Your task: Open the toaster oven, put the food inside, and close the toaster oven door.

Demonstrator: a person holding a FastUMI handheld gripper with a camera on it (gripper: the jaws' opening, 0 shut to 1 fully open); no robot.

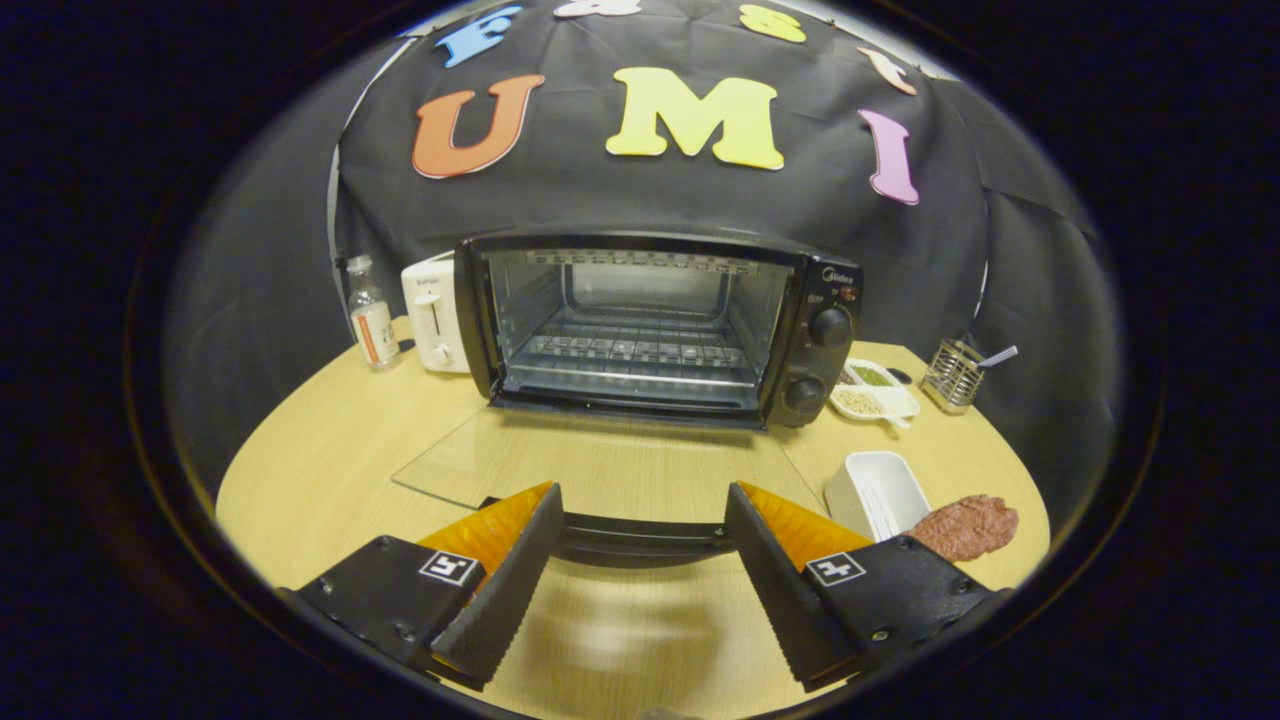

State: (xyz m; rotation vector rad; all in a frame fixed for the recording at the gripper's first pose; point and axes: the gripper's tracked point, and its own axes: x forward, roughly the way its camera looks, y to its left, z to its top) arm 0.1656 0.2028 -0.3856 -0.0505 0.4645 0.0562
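Gripper [640, 520] at bottom of frame, fingers spread wide, grasping nothing; the handle [640, 535] of the dropped-open glass door [600, 460] lies between the fingertips. Toaster oven [655, 325] at centre, cavity open, wire rack bare. Meat patty [965, 526] on the table [330, 480] at lower right, beside a white tray [878, 493], just past the right finger. Bottle [371, 315] and white toaster [433, 315] left of the oven.
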